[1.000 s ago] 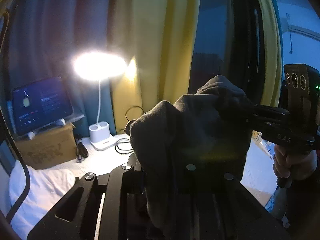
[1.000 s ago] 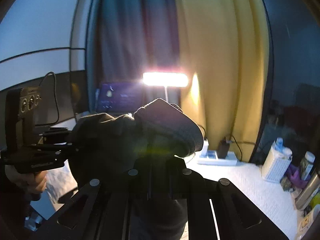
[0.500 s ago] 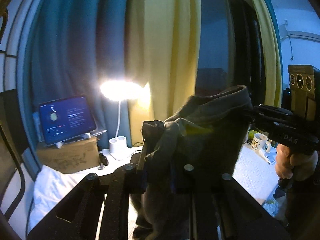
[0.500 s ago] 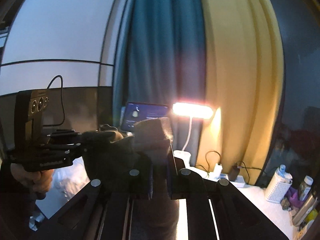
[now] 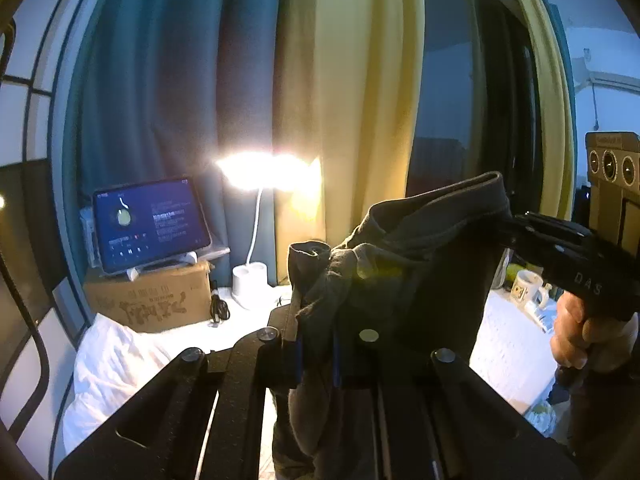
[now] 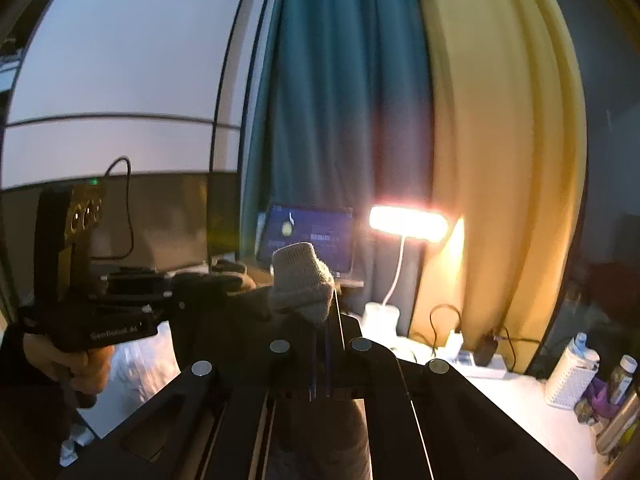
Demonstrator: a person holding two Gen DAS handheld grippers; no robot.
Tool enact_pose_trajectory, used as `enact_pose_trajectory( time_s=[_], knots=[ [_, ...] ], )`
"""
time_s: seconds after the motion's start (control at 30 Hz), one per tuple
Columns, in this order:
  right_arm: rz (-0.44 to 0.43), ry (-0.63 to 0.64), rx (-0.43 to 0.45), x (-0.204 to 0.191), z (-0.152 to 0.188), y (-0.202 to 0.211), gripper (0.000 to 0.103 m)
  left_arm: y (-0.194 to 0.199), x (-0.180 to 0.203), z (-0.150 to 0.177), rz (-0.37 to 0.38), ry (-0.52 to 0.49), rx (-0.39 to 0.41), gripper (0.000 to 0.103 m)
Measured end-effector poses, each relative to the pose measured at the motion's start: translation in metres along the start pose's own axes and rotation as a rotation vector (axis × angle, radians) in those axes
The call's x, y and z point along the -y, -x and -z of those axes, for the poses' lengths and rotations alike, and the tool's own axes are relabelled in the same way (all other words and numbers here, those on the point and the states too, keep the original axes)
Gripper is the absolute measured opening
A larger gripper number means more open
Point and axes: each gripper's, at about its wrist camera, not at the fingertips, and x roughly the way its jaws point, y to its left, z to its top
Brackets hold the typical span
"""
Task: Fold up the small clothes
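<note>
both jaws clamped on one dark garment, stretched in the air between them

my left gripper [image 5: 316,360] has just been closing and its jaws now pinch a bunched corner of the dark garment [image 5: 420,264]; my right gripper [image 6: 320,364] has closed down too, clenched on the opposite corner, with a grey tuft of cloth poking up above the pads. the garment hangs off the white bed surface [image 5: 132,356], held up in front of the curtains [image 5: 348,100].

the relation i steer by: the top hem runs as the long axis from one grip to the other, roughly level, and the rest drapes down below both. neither hand is nearer; each holds an end, so i judge the coming fold depends on moving them together.

the left wrist view shows the hem span and the drape, plus the right gripper [image 5: 552,236] coming in from the side. the right wrist view hides most of that span in shadow, but shows the left gripper [image 6: 224,280] biting the far corner, and the lamp [image 6: 408,224] behind.
</note>
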Motion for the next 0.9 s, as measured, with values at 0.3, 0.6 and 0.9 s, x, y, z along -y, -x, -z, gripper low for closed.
enact_pose_trajectory(
  time_s=[0.3,0.6,0.9],
  knots=[
    [-0.044,0.083,0.148,-0.025,-0.050,0.026,0.002,0.057,0.001,-0.031,-0.057,-0.046,0.154,0.008],
    [-0.083,0.072,0.178,-0.030,-0.059,0.015,0.002,0.074,-0.008,-0.040,-0.121,-0.095,0.187,0.008],
    [-0.090,-0.038,-0.029,0.007,-0.004,-0.090,0.002,-0.027,-0.065,-0.001,-0.124,0.001,-0.038,0.008]
  ],
)
